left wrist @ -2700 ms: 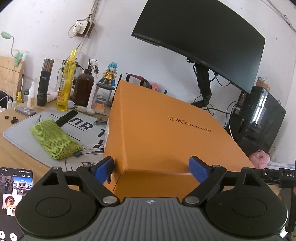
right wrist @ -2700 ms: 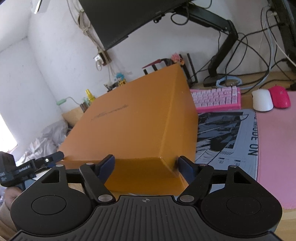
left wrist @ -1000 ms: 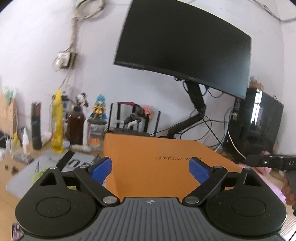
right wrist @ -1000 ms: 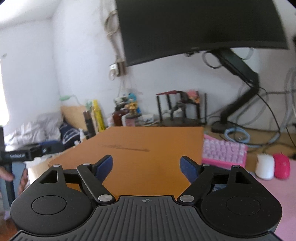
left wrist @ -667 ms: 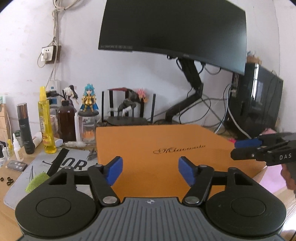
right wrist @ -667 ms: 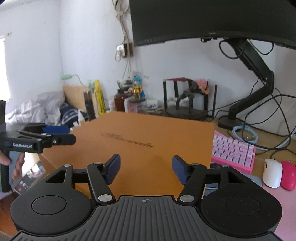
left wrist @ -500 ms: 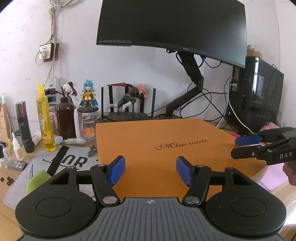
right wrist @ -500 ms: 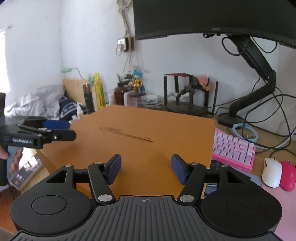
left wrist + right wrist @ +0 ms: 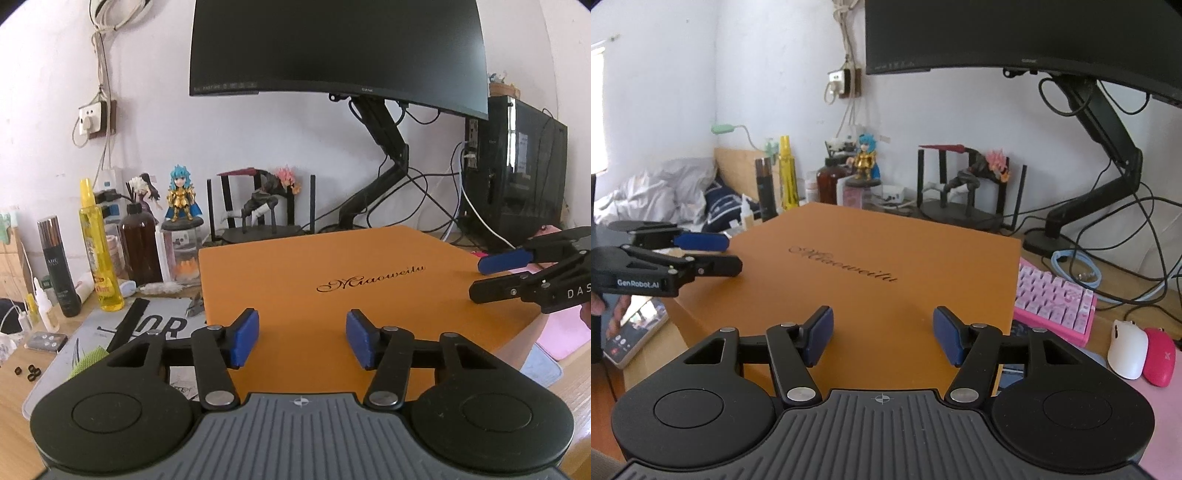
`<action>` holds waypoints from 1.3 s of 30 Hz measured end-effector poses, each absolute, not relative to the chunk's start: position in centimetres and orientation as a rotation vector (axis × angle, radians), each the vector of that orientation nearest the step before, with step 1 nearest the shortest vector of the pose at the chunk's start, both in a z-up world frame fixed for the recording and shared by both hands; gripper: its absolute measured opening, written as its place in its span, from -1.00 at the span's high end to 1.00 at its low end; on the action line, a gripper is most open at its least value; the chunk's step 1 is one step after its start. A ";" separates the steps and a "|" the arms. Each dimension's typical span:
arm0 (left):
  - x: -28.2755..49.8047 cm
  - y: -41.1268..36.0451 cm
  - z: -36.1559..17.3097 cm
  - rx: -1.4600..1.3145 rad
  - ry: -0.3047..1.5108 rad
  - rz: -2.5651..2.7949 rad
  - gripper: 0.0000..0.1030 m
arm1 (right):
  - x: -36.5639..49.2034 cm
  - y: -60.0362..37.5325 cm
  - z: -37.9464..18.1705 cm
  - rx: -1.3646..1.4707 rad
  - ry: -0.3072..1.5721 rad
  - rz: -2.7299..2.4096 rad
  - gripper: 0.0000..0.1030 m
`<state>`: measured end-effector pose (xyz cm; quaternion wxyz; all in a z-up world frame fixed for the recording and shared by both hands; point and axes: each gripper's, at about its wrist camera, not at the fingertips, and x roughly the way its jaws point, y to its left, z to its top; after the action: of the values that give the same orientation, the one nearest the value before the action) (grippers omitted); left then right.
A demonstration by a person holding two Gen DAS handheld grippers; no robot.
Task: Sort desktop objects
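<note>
A large flat orange box with gold script on its lid lies on the desk; it also shows in the right wrist view. My left gripper is open and empty, above the box's near edge. My right gripper is open and empty, above the box's opposite near edge. Each gripper shows in the other's view: the right one over the box's right corner, the left one over its left corner. Neither touches the box.
A monitor on an arm hangs over the desk. Bottles, figurines and a router stand behind the box. A grey mat lies left, with a green mesh pouch. A pink keyboard, two mice and a phone flank it.
Both grippers let go of the orange box, which was held tilted and now lies flat. They rose above it, and their fingers have narrowed a little while staying open.
</note>
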<state>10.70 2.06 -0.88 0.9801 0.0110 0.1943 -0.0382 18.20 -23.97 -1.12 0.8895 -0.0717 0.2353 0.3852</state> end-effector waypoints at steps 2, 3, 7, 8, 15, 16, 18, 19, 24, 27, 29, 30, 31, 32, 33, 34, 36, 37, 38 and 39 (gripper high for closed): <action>10.6 2.3 -0.8 0.002 0.386 -0.076 -0.48 | 18.2 -24.4 -0.9 -0.107 0.493 0.802 -0.49; 10.5 2.3 -0.7 -0.008 0.389 -0.068 -0.58 | 17.8 -24.7 -0.7 -0.087 0.479 0.801 -0.61; 8.9 2.8 0.6 -0.042 0.353 -0.052 -0.67 | 15.2 -26.9 1.2 -0.031 0.384 0.768 -0.67; 8.3 2.9 1.2 -0.054 0.337 -0.049 -0.70 | 14.5 -27.6 1.8 -0.017 0.359 0.754 -0.71; 3.1 1.8 5.2 -0.099 0.140 -0.038 -1.00 | 8.7 -33.4 5.0 0.104 0.156 0.627 -1.00; 2.5 1.4 5.6 -0.095 0.119 -0.039 -1.00 | 7.9 -34.1 5.3 0.116 0.135 0.604 -1.00; 1.4 0.5 6.2 -0.084 0.076 -0.040 -1.00 | 6.2 -35.3 5.5 0.125 0.099 0.554 -1.00; 0.8 -0.1 6.4 -0.075 0.054 -0.038 -1.00 | 5.3 -35.8 5.5 0.123 0.083 0.522 -1.00; -0.8 -2.9 5.6 -0.016 -0.002 0.030 -1.00 | 2.0 -37.8 4.1 0.098 0.051 0.390 -1.00; -0.8 -4.3 4.5 -0.029 0.014 0.001 -1.00 | 0.9 -38.7 2.5 0.084 0.066 0.319 -1.00; -0.8 -5.1 3.7 -0.031 0.031 -0.003 -1.00 | 0.2 -39.1 1.4 0.082 0.077 0.276 -1.00; -0.8 -5.4 3.3 -0.035 0.040 -0.002 -1.00 | -0.1 -39.3 0.8 0.083 0.081 0.258 -1.00; -1.4 -5.7 2.9 -0.043 0.035 -0.001 -1.00 | -0.4 -39.5 0.1 0.082 0.084 0.243 -1.00; -1.8 -5.8 2.3 -0.051 0.022 -0.006 -1.00 | -0.6 -39.6 -0.5 0.081 0.085 0.228 -1.00; -2.0 -5.8 1.8 -0.058 0.009 -0.013 -1.00 | -1.0 -39.6 -1.1 0.078 0.081 0.211 -1.00; -2.1 -5.9 1.3 -0.058 0.012 -0.018 -1.00 | -1.3 -39.6 -1.8 0.077 0.080 0.198 -1.00; -2.0 -6.0 0.3 -0.054 0.036 -0.030 -1.00 | -1.5 -39.7 -2.9 0.096 0.112 0.206 -1.00; -2.0 -6.1 -0.1 -0.054 0.054 -0.035 -1.00 | -1.6 -39.8 -3.5 0.107 0.128 0.211 -1.00; -1.9 -6.1 -0.3 -0.062 0.064 -0.041 -1.00 | -1.6 -39.9 -3.9 0.122 0.144 0.217 -1.00; -1.9 -6.0 -0.5 -0.072 0.074 -0.048 -1.00 | -1.6 -39.9 -4.2 0.134 0.158 0.222 -1.00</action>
<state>-1.89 -6.04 -0.52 0.9984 -0.0358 0.0369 -0.0239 -1.58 -39.92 -4.19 0.9885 0.0667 0.0786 0.1104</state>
